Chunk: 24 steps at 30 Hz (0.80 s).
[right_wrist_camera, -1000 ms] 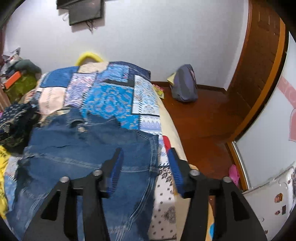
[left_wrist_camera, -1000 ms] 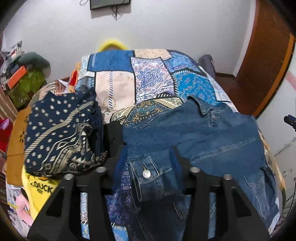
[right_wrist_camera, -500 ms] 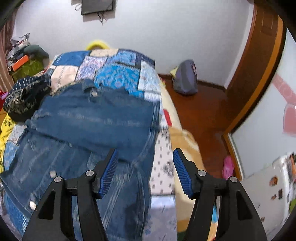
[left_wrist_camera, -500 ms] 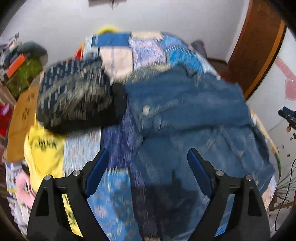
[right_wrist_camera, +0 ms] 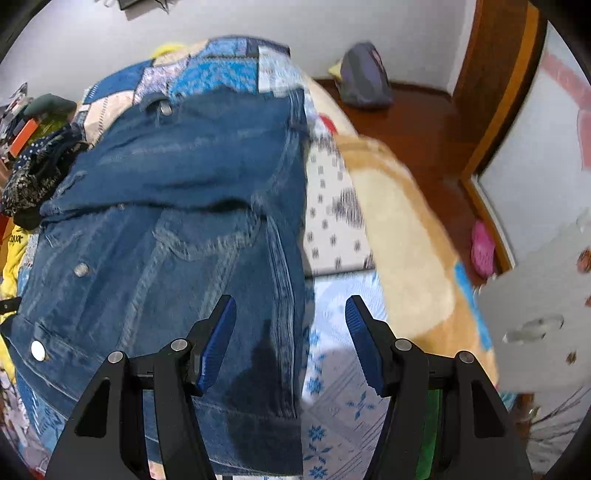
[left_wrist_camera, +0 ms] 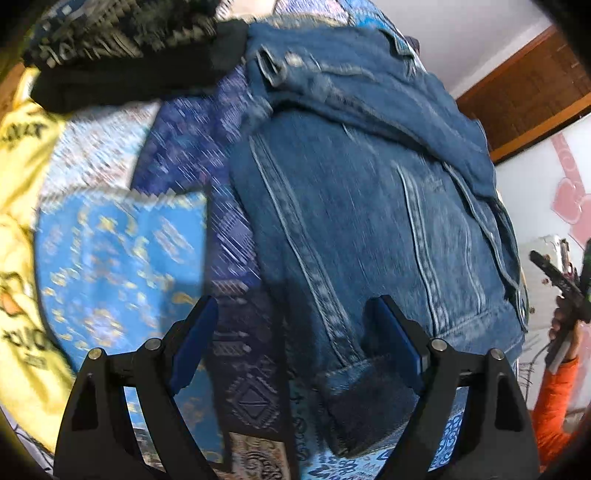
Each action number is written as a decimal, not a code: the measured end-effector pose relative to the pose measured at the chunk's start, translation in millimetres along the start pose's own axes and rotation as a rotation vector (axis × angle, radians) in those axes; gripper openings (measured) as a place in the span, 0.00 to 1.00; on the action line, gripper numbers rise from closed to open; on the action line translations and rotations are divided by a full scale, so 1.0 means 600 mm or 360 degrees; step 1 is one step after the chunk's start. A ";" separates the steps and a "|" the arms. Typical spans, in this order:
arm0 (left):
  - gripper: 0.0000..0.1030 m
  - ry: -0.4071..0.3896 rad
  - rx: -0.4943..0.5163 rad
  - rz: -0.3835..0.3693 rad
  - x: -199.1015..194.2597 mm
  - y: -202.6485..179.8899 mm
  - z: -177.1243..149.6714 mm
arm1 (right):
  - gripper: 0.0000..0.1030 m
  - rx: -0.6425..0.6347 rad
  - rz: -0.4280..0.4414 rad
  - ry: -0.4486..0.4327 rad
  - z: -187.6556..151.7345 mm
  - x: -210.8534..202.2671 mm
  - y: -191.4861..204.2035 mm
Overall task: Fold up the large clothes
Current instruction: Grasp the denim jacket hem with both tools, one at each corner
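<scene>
A blue denim jacket (left_wrist_camera: pixel 369 206) lies spread on the patchwork bedspread (left_wrist_camera: pixel 118 251), one sleeve folded across its upper part. My left gripper (left_wrist_camera: pixel 295 339) is open wide just above the jacket's near left hem corner, and its pads touch nothing. In the right wrist view the jacket (right_wrist_camera: pixel 177 192) fills the left half. My right gripper (right_wrist_camera: pixel 291 341) is open above the jacket's right side seam, with denim under the left finger and bedspread (right_wrist_camera: pixel 340 369) under the right. Both grippers point steeply down.
A dark patterned cloth pile (left_wrist_camera: pixel 122 33) and a yellow garment (left_wrist_camera: pixel 22 155) lie left of the jacket. A tan blanket (right_wrist_camera: pixel 399 229) hangs off the bed's right edge. On the wooden floor sit a grey bag (right_wrist_camera: pixel 364 77) and a pink object (right_wrist_camera: pixel 482 251). An orange sleeve (left_wrist_camera: pixel 554 398) shows far right.
My left gripper let go of the sleeve cuff and opened wide. Both grippers dropped and tilted down toward the jacket's near hem. The right jaws widened slightly.
</scene>
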<state>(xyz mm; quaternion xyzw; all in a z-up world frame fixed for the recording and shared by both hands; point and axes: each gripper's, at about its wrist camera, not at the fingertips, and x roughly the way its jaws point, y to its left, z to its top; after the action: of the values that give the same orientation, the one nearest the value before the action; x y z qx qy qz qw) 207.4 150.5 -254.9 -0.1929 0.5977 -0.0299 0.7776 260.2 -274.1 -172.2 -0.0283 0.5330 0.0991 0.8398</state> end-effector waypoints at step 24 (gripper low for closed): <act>0.10 -0.0314 0.0085 -0.0234 -0.093 -0.067 0.051 | 0.09 -0.0129 0.0329 -0.0087 0.038 -0.017 0.054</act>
<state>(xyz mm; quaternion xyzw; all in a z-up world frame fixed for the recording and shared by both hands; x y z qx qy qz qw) 228.0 137.0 -183.4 -0.2174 0.5016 -0.0837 0.8331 270.0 -240.2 -151.0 -0.0046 0.5055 0.2075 0.8375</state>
